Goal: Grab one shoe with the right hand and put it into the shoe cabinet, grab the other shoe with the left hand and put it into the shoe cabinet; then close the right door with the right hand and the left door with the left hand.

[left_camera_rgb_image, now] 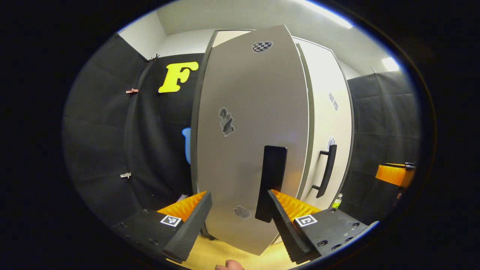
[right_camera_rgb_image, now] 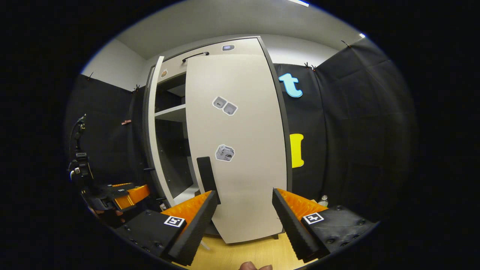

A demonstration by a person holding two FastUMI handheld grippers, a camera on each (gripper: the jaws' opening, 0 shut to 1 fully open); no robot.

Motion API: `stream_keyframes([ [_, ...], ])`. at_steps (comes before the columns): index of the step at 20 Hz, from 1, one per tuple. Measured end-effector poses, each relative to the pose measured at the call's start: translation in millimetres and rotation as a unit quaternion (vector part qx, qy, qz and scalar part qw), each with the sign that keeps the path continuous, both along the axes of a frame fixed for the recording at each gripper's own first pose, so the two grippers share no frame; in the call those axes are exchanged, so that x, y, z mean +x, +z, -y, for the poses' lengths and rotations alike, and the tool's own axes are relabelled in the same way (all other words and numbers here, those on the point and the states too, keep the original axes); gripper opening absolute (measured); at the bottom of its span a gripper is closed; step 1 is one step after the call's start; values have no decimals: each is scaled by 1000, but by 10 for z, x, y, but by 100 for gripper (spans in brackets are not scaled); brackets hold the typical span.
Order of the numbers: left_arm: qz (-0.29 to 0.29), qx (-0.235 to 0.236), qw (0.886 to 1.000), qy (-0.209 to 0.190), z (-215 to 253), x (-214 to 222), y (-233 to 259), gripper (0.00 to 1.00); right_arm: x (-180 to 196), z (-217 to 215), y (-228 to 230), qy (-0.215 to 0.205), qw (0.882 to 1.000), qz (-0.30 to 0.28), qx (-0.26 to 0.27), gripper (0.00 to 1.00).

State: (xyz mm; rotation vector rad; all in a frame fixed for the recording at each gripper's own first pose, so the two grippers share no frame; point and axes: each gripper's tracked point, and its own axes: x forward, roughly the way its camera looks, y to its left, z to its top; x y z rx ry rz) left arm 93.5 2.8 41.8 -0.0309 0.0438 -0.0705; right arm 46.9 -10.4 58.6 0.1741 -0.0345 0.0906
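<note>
The shoe cabinet's left door [left_camera_rgb_image: 247, 112] stands close in front of my left gripper [left_camera_rgb_image: 238, 215], swung partly out. Its black handle [left_camera_rgb_image: 272, 176] rises just inside the gripper's right-hand finger [left_camera_rgb_image: 285, 225]. The jaws are open and hold nothing. Beyond it is the right door [left_camera_rgb_image: 330, 112] with its own handle [left_camera_rgb_image: 326, 170]. In the right gripper view, my right gripper [right_camera_rgb_image: 243, 215] is open in front of the right door [right_camera_rgb_image: 240, 142], whose handle [right_camera_rgb_image: 208, 178] is above the left-hand finger [right_camera_rgb_image: 195, 225]. The left door [right_camera_rgb_image: 153, 131] shows edge-on, with dark shelves [right_camera_rgb_image: 170, 112] in the gap.
Black cloth walls close in on both sides of the cabinet. A light wooden floor [right_camera_rgb_image: 232, 255] lies under the doors. A small bottle [left_camera_rgb_image: 337, 201] stands on the floor to the right of the cabinet. The left gripper [right_camera_rgb_image: 123, 197] and the hand holding it are at the left.
</note>
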Motion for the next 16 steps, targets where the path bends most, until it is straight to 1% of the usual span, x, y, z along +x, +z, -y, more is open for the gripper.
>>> stream_keyframes([
  [1, 0, 0, 1000, -1, 53, 47, -18, 94, 0, 8, 2, -1, 1000, 1, 0, 98],
  [2, 1, -2, 1000, -2, 90, 82, -21, 94, -4, 15, 6, -3, 1000, 1, -1, 98],
  [3, 2, -6, 1000, -3, 120, 106, -23, 98, -8, 4, -3, -2, 1000, 0, -2, 98],
  [4, 1, -8, 1000, -3, 154, 128, -31, 94, -5, -4, -14, -1, 1000, -1, -5, 98],
  [6, 3, -11, 1000, -5, 207, 176, -35, 95, 21, -7, -15, 0, 1000, -2, -9, 98],
  [7, 3, -10, 1000, -6, 231, 194, -33, 92, 21, -14, -21, 1, 1000, -2, -9, 98],
  [8, 5, -10, 1000, -7, 258, 220, -37, 95, 25, -20, -24, 2, 1000, -3, -9, 98],
  [12, 2, -19, 1000, -12, 364, 330, -53, 95, 39, -42, -43, 6, 1000, -4, -12, 98],
  [13, 2, -19, 1000, -13, 372, 340, -53, 92, 42, -46, -44, 6, 1000, -5, -13, 98],
  [14, 2, -21, 1000, -12, 362, 342, -33, 95, 49, -54, -52, 7, 1000, -6, -14, 98],
  [16, -1, -23, 1000, -10, 354, 334, -42, 95, 56, -57, -59, 7, 1000, -8, -16, 98],
])
